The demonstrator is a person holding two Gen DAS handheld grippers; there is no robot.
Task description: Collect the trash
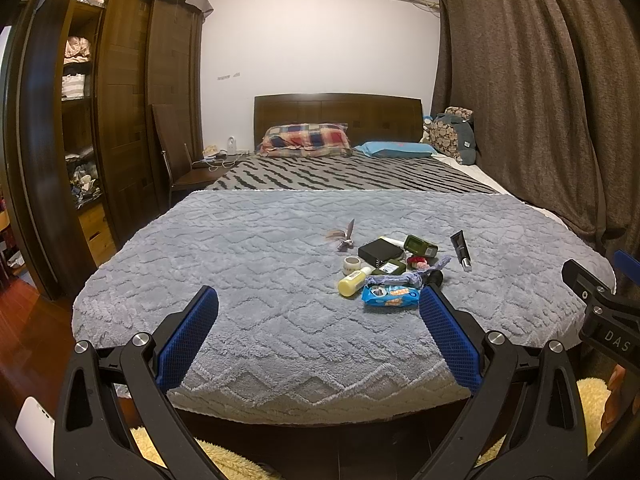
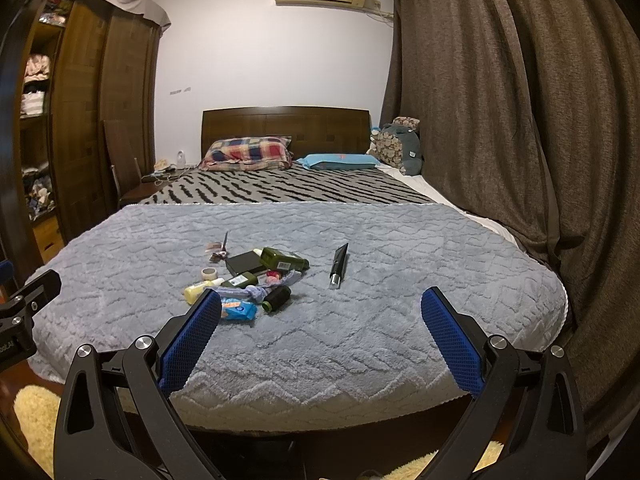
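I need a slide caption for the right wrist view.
Open right gripper faces a grey blanket with scattered small items.

A: How are the left tongs [image 1: 318, 298] built?
B: Black arms are fitted with blue cross-hatched pads [image 1: 188, 334] and silver round-headed screws.
A: And the right tongs [image 2: 322, 300]?
B: The same build is seen; white lettering "DAS" is printed on the black body.

A cluster of small items [image 2: 248, 276] is spread on the blanket [image 2: 360, 320] at the foot of the bed, with a tube [image 2: 339, 265] lying apart to its right, two pillows [image 2: 246, 153] set behind at the headboard [image 2: 284, 124], and a wardrobe [image 1: 120, 120] standing left.
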